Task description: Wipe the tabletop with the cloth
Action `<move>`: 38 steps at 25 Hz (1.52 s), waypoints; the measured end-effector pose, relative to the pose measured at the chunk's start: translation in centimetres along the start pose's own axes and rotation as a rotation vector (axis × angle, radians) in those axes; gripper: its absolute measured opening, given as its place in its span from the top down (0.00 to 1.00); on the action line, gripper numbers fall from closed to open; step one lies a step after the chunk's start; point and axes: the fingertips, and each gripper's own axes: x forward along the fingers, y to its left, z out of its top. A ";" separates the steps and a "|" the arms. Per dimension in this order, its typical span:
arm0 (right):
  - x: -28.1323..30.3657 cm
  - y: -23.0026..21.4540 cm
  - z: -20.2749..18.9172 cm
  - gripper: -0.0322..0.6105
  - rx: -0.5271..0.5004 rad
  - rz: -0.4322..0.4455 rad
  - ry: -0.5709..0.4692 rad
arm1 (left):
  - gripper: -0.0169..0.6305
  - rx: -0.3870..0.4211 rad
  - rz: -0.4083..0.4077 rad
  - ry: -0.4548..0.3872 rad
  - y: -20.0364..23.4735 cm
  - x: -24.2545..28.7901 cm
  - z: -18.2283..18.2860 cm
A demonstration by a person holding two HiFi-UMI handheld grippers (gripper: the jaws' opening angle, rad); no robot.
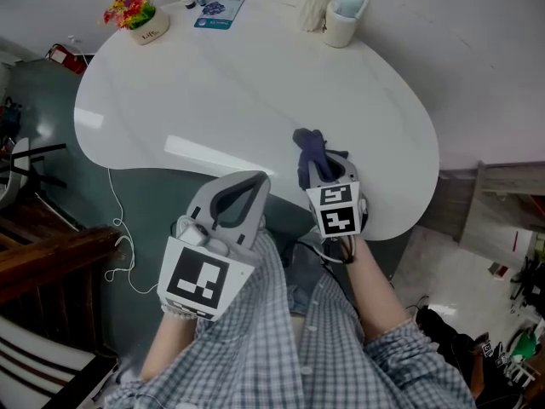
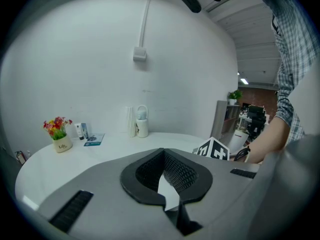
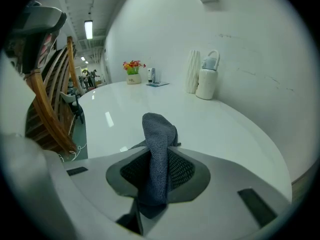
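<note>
A dark blue-grey cloth stands up from my right gripper, which is shut on it. That gripper is over the near right part of the white rounded tabletop. The cloth's upper end folds over above the jaws, and its lower end hangs between them. My left gripper is at the table's near edge, left of the right one. Its jaws are shut with nothing between them. In the left gripper view the right gripper's marker cube shows just beyond the jaws.
Along the far edge of the table stand a small flower pot, a blue leaflet, a white ribbed vase and a white mug. A wall runs behind the table. Dark wooden furniture and a white cable lie to the left.
</note>
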 end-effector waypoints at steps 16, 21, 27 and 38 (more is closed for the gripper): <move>-3.4 -11.6 -4.0 0.82 0.121 -0.165 0.010 | 0.97 0.008 -0.050 -0.001 -3.2 3.0 1.2; -4.6 -15.5 -5.6 0.82 0.155 -0.218 0.024 | 0.97 0.010 -0.068 0.001 -4.3 4.2 1.5; -6.5 -20.1 -7.9 0.82 0.194 -0.294 0.043 | 0.97 0.010 -0.077 -0.005 -5.6 5.4 1.9; -10.0 -27.8 -11.9 0.82 0.302 -0.417 0.063 | 0.97 0.021 -0.098 0.011 -7.2 7.3 2.3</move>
